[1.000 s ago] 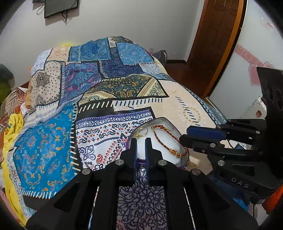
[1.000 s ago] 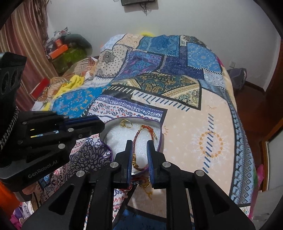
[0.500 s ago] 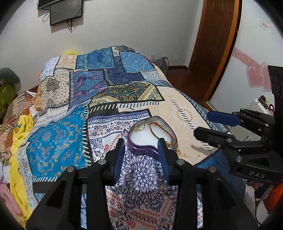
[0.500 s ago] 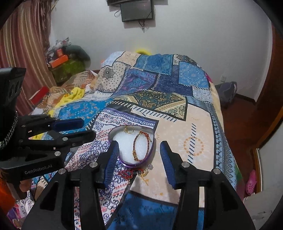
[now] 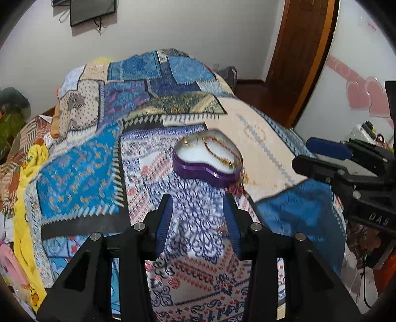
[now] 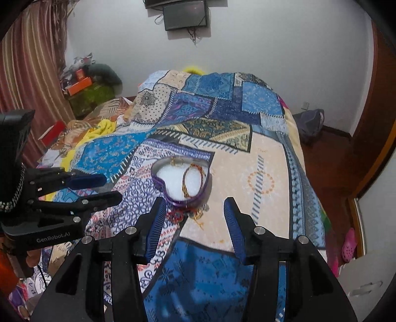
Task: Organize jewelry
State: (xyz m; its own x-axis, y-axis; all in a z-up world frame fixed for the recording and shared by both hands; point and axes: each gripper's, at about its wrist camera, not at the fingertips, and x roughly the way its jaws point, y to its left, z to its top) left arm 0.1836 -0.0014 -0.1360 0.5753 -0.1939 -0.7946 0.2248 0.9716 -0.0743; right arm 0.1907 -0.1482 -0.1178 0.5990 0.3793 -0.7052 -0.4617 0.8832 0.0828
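A purple heart-shaped box (image 5: 205, 173) with a white lining sits on the patchwork quilt. Inside it lie a red and gold bracelet (image 5: 217, 151) and a small gold piece (image 5: 191, 141). My left gripper (image 5: 198, 205) hovers short of the box, its jaws opening with nothing between them. My right gripper (image 5: 303, 154) comes in from the right. In the right wrist view the box (image 6: 173, 198) holds the bracelet (image 6: 190, 178), and more loose jewelry (image 6: 188, 214) lies on the quilt at its near tip. My right gripper (image 6: 195, 205) is open and empty above that jewelry, with the left gripper (image 6: 111, 188) at the left.
The quilt (image 6: 247, 138) covers a bed that drops off at the right to a wooden floor (image 6: 329, 158) with pink shoes (image 6: 349, 244). A striped curtain (image 6: 32, 74) and piled clutter (image 6: 84, 86) stand at the left. A dark screen (image 6: 185, 14) hangs on the far wall.
Both grippers were nearly shut right at the box. They have since opened and drawn back from it, and the box stays on the quilt.
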